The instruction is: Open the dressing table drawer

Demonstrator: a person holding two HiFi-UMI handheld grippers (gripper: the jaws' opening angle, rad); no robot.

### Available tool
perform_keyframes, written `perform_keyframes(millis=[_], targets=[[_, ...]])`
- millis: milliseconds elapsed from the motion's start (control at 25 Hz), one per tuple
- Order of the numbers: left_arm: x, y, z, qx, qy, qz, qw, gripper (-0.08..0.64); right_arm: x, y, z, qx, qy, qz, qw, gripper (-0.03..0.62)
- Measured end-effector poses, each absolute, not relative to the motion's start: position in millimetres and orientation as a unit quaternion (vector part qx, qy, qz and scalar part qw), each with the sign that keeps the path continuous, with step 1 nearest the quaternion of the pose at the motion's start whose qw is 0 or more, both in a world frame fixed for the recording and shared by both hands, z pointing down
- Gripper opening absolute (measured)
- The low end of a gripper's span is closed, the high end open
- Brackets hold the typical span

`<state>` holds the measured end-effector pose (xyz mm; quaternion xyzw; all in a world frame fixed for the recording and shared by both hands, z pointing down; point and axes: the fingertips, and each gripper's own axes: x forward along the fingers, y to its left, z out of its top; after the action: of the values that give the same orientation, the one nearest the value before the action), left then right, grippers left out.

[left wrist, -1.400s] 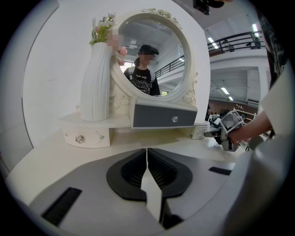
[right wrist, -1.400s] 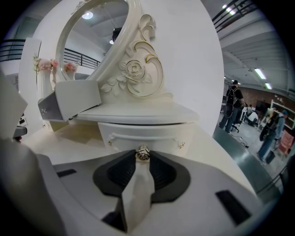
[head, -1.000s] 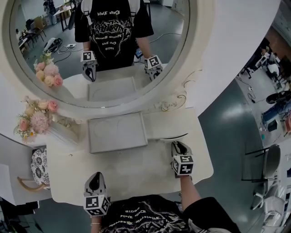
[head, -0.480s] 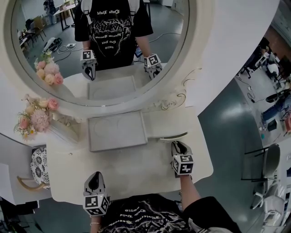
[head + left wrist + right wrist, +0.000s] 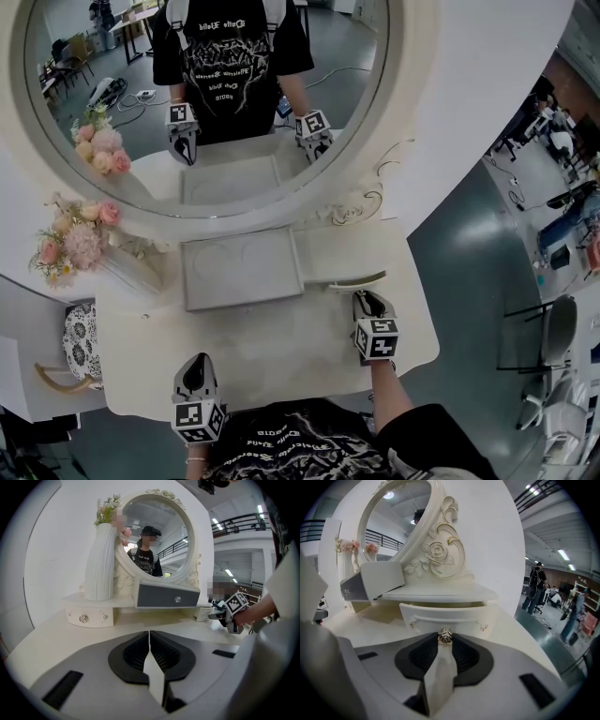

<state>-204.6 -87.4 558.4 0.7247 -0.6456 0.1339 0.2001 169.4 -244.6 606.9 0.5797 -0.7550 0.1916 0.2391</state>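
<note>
Both clenched over surface: right hand-held gripper, 4 o'clock, on knob of part-open drawer; left hand-held gripper, 7 o'clock, on nothing.

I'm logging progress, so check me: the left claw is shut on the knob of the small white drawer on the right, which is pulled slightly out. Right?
Not the left: the right claw is shut on the knob of the small white drawer on the right, which is pulled slightly out. The right gripper view shows it.
</note>
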Motion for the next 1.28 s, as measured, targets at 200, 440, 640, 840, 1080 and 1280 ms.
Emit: perform_keyframes(millis=[200,440,640,840,1080,1280], targets=[[-199.7,-87.5,560.8,0.729,-0.64,0.135,0.202,0.021,169.2,-244.6,607.9,0.579,-0.754,0.19,0.243,0.101],[-205.4,-86.9,562.9,0.725,-0.644,0.137,0.204,0.021,168.9,-243.1,609.0,0.579,-0.754,0.19,0.244,0.101],[-208.5,-86.2,563.6,0.721,-0.647,0.135,0.207,0.021,169.4,-242.5,609.2,0.579,-0.753,0.191,0.245,0.101],[-208.1,-86.5,564.5,0.722,-0.645,0.136,0.208,0.021,169.3,-241.9,609.9,0.581,-0.752,0.192,0.246,0.101],[-209.3,-86.0,565.4,0.722,-0.646,0.134,0.209,0.021,170.1,-239.8,610.5,0.582,-0.751,0.192,0.245,0.101],[-210.6,-85.4,566.8,0.72,-0.648,0.134,0.21,0.021,170.5,-239.7,610.3,0.583,-0.751,0.192,0.245,0.101]])
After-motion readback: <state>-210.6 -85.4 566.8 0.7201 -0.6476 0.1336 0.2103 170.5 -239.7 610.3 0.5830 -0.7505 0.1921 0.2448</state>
